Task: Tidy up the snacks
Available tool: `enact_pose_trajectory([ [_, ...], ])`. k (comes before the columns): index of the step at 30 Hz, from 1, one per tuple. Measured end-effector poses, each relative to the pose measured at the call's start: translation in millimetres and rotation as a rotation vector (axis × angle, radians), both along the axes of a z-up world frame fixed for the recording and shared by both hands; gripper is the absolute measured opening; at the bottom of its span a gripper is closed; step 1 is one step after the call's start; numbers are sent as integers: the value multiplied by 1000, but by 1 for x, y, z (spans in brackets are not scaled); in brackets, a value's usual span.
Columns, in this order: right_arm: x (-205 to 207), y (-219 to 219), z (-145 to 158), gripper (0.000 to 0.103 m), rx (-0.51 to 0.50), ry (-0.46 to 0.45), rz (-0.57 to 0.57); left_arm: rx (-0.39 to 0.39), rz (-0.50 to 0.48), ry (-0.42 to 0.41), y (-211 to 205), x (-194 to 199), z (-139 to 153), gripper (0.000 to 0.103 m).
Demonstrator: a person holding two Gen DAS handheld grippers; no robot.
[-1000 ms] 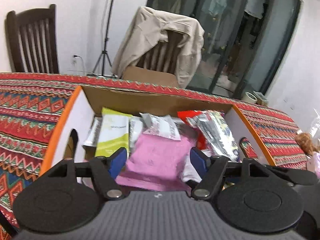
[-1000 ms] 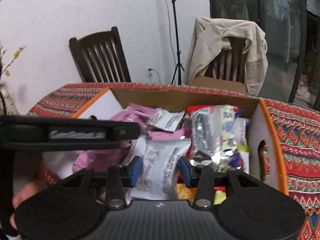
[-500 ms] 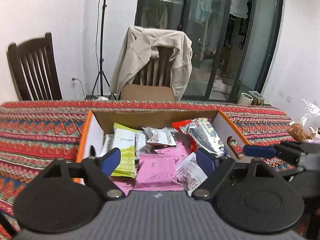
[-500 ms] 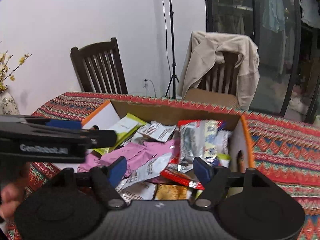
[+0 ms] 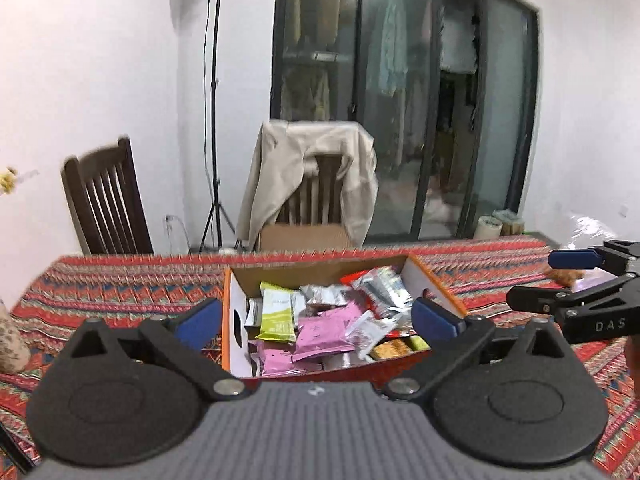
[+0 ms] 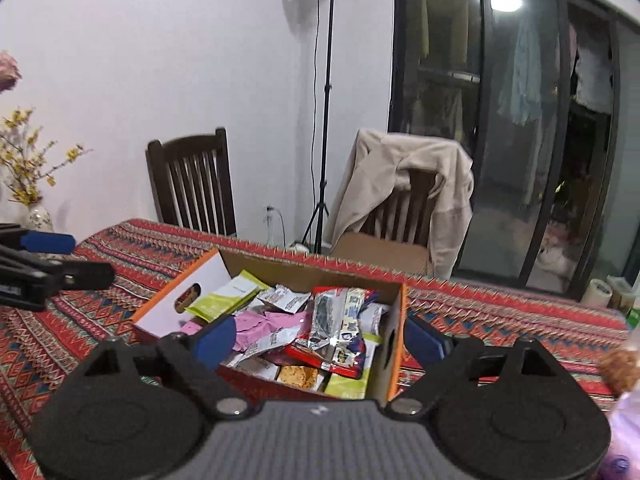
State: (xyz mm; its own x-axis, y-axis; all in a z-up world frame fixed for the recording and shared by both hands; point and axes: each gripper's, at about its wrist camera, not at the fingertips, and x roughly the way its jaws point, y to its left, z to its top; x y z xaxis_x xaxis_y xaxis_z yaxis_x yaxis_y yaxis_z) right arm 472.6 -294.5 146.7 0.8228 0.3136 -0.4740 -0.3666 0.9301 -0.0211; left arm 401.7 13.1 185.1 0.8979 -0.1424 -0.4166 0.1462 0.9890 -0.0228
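Observation:
An open cardboard box [image 5: 236, 312] with white and orange walls sits on the patterned tablecloth; it also shows in the right wrist view [image 6: 394, 344]. It holds several snack packets: a green one [image 5: 278, 312], pink ones [image 5: 324, 330], silver ones [image 6: 334, 320]. My left gripper [image 5: 316, 322] is open and empty, raised above and in front of the box. My right gripper [image 6: 320, 340] is open and empty, also held back above the box. Each gripper shows at the edge of the other's view.
The table has a red patterned cloth [image 6: 500, 320]. Two wooden chairs stand behind it, one [image 5: 316, 184] draped with a beige jacket. A light stand [image 6: 326, 120] is by the wall. A vase with yellow flowers [image 6: 32, 200] stands at the left. A plastic bag [image 5: 588, 232] lies at the right.
Both grippers have drawn back and up from the box. The right gripper let go of a white packet, which now lies in the box, and both jaws have opened wider.

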Motion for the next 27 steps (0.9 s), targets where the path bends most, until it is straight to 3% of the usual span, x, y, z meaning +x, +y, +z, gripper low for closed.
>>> enact_pose_trajectory([
  [6,-75,-13,19,100,4,-91,19,-3,-21,-73,-3,-86,10,103],
  [15,-225,-25,16,102,51,-242,74,16,-52,-187,-10,-226,-6,103],
  [19,-297,-36,9,103,92,-293,82,35,-6,-222,-12,-286,-24,103],
  [23,-365,-50,-8,103,107,-325,89,-6,46,-237,-10,-339,-54,103],
  [27,-423,-55,-42,103,69,-387,21,10,133,-335,-19,-395,-89,103],
])
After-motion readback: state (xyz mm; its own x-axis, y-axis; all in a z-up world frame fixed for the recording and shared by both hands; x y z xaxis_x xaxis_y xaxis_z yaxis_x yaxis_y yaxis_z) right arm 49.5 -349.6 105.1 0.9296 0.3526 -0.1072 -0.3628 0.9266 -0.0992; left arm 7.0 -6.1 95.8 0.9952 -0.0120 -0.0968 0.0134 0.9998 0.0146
